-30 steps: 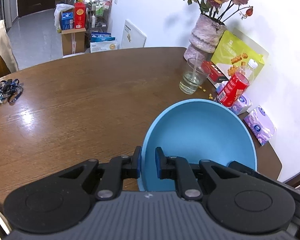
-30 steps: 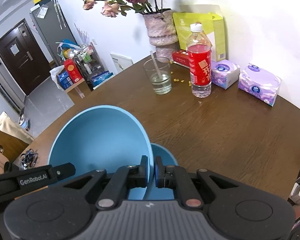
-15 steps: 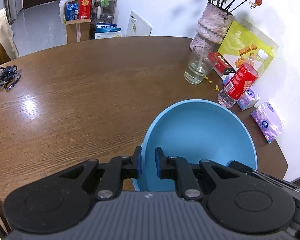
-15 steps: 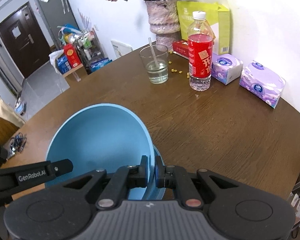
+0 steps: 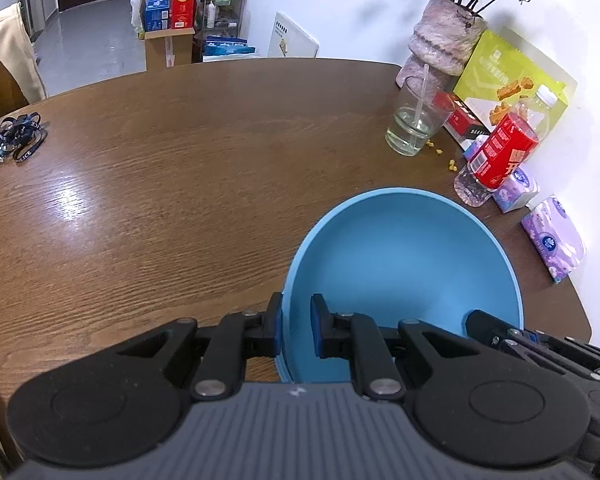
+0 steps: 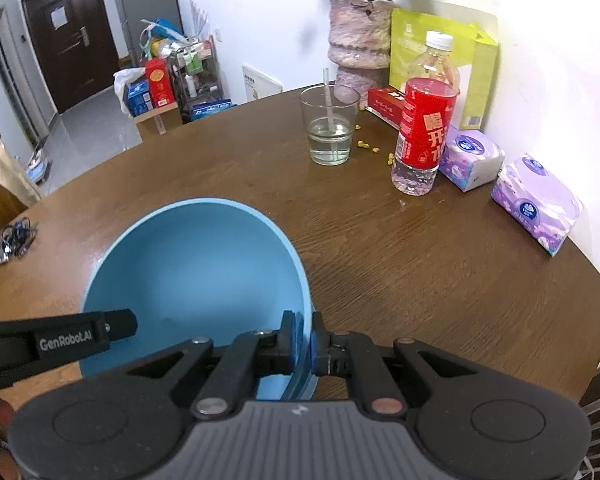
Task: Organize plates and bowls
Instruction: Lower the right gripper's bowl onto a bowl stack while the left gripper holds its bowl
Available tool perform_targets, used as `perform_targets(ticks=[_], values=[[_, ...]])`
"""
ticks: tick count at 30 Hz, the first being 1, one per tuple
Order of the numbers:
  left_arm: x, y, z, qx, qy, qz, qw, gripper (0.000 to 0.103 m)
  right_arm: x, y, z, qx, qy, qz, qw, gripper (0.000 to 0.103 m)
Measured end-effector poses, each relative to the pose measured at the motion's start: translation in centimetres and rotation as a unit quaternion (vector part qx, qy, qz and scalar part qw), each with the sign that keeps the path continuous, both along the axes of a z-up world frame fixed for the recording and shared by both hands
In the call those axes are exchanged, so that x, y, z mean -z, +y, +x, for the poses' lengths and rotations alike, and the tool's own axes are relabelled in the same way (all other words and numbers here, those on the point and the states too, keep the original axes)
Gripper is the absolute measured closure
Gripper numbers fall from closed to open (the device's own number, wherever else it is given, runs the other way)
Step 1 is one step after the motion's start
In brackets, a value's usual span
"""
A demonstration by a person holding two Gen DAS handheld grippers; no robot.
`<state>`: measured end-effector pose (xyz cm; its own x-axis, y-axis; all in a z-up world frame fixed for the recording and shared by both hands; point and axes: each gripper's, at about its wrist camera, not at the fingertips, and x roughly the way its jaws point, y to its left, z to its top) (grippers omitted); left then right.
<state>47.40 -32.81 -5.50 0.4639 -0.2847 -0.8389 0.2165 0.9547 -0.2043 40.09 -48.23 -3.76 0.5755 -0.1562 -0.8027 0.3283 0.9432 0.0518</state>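
Observation:
A large blue bowl (image 5: 400, 260) (image 6: 196, 264) hangs low over the brown table (image 5: 180, 200), tilted and gripped from two sides. My left gripper (image 5: 296, 330) is shut on its left rim, one pad inside and one outside. My right gripper (image 6: 304, 336) is shut on the opposite rim. In the right wrist view the left gripper's finger (image 6: 80, 332) reaches in from the left. In the left wrist view the right gripper's finger (image 5: 496, 328) shows at the bowl's far side. A second blue rim (image 6: 305, 386) peeks out just under the bowl by my right fingers.
A glass with a straw (image 6: 332, 136), a red-labelled bottle (image 6: 424, 132), two purple tissue packs (image 6: 536, 200), a red box and a flower vase (image 6: 358, 40) stand along the wall side. A dark lanyard (image 5: 20, 136) lies at the far left edge.
Both grippers have sunk toward the table with the blue bowl. The smaller blue bowl seen under it earlier is now almost wholly covered.

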Motion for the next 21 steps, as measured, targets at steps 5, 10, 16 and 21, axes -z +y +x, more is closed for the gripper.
perform_targets(ticks=[5, 10, 16, 21], values=[[0.3, -0.2, 0.1, -0.005, 0.001, 0.003, 1.0, 0.089, 0.5, 0.2, 0.3, -0.013, 0.004, -0.011, 1.0, 0.096], [0.7, -0.6, 0.1, -0.008, 0.004, 0.013, 0.9999, 0.089, 0.9, 0.5, 0.4, -0.026, 0.008, -0.024, 0.999, 0.096], [1.0, -1.1, 0.3, -0.01, 0.007, 0.021, 0.9997, 0.089, 1.2, 0.3, 0.7, -0.035, 0.012, -0.033, 0.999, 0.096], [1.2, -1.8, 0.2, -0.011, 0.006, 0.035, 0.9993, 0.089, 1.4, 0.2, 0.9, -0.04, 0.018, -0.037, 0.998, 0.096]])
